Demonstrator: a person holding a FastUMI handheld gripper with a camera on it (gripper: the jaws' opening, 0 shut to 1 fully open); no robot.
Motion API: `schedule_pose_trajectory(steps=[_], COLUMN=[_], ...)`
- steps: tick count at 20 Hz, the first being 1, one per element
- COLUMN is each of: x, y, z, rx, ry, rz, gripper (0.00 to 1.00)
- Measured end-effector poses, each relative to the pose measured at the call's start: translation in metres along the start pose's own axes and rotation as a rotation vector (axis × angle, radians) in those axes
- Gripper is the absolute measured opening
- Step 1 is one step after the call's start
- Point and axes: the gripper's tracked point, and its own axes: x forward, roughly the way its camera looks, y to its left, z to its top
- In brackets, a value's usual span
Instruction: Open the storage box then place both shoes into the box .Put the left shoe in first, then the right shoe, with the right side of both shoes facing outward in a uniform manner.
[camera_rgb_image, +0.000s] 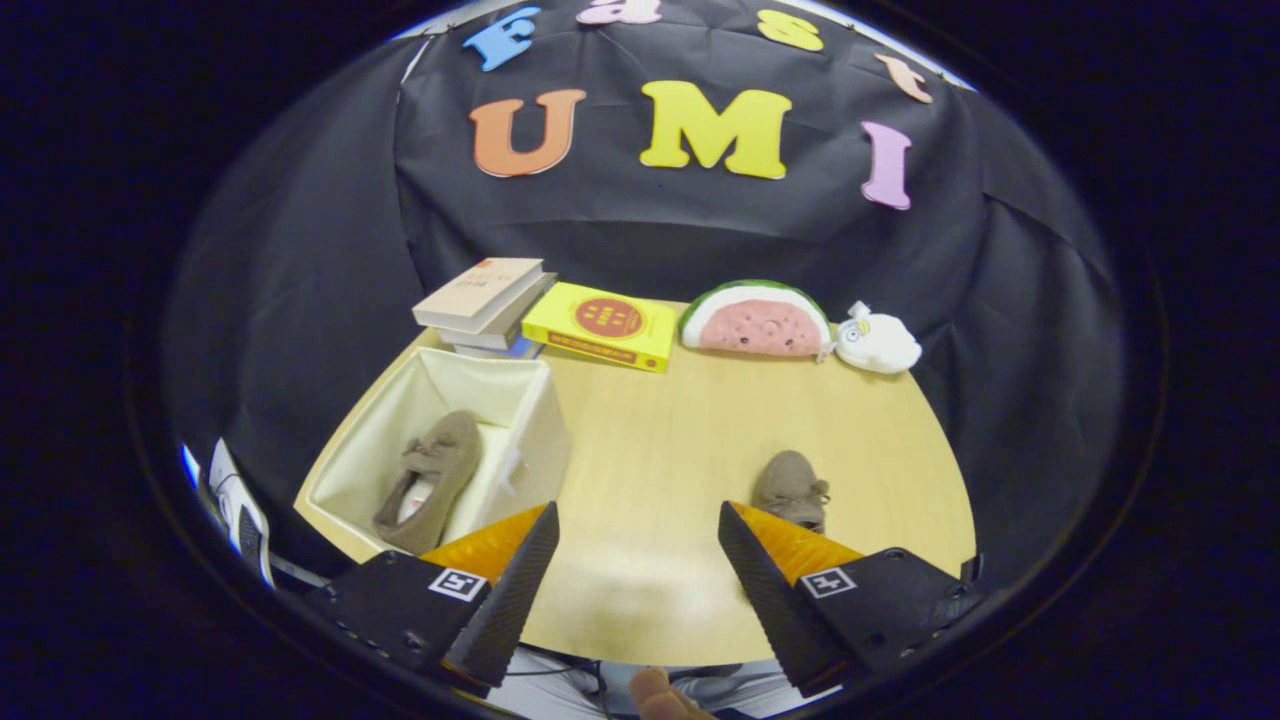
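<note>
**Claw wide over the table, one shoe boxed**

We hold the gripper (635, 570) above the wooden table (660, 470), fingers spread wide with bare tabletop between them. The fabric storage box (530, 440), soft-walled and open, stands just ahead of the left finger with a brown suede-like shoe (435, 475) inside. The second shoe (790, 485) lies just beyond the right finger, partly hidden by it.

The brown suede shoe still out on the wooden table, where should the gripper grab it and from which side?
Probably across the heel collar of the brown suede shoe, coming from above. It sits upright just beyond the right finger, bow toward the front, so its narrow sides suit the open gripper, which holds nothing.
</note>
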Motion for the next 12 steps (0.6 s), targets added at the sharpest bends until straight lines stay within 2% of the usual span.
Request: schedule_pose_trajectory(steps=[4, 8, 12], x=[0.021, 0.052, 0.089], y=[-0.076, -0.118, -0.158], z=[-0.024, -0.051, -0.070], rx=[0.023, 0.056, 0.053], ry=[0.027, 0.090, 0.141], rz=[-0.108, -0.138, -0.219], gripper=[0.98, 0.98, 0.95])
